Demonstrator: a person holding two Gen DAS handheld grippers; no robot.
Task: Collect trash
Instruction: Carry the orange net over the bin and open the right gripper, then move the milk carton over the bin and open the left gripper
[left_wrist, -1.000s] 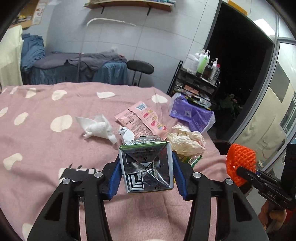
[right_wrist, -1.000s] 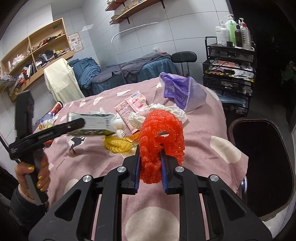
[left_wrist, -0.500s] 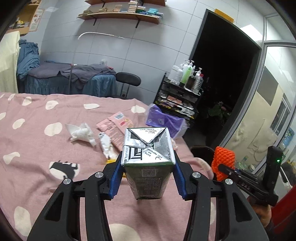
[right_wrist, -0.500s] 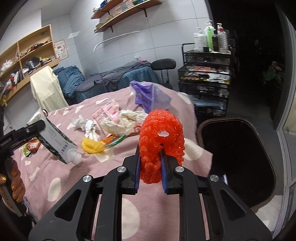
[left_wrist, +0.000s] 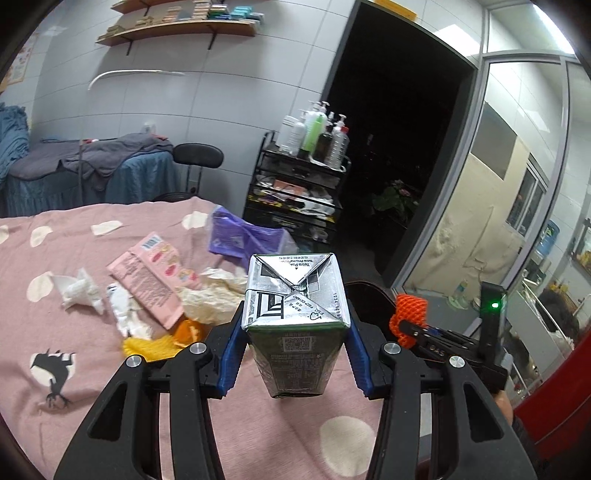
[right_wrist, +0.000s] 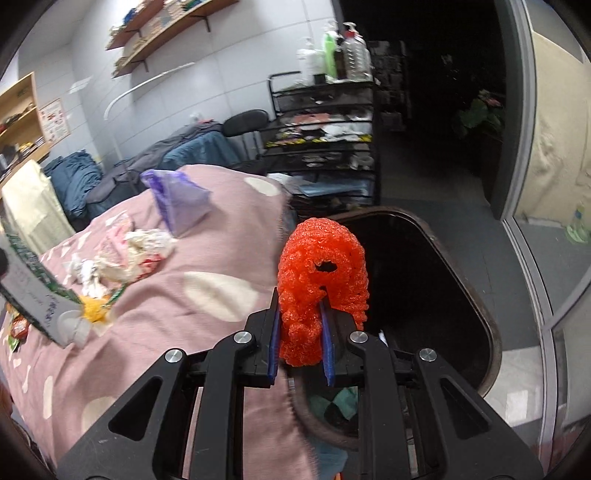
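Item one: our left gripper (left_wrist: 295, 350) pinches a drink carton (left_wrist: 295, 314) above the pink bed (left_wrist: 92, 369). Item two: our right gripper (right_wrist: 301, 332) clamps orange foam netting (right_wrist: 321, 277) over the bin (right_wrist: 461, 295).

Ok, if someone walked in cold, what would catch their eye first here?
Probably the bright orange foam net pinched in the right gripper, just beside the dark open bin at the bed's edge. Next, the silver-bottomed green drink carton clamped in the left gripper, above the pink spotted bedspread strewn with wrappers and tissue.
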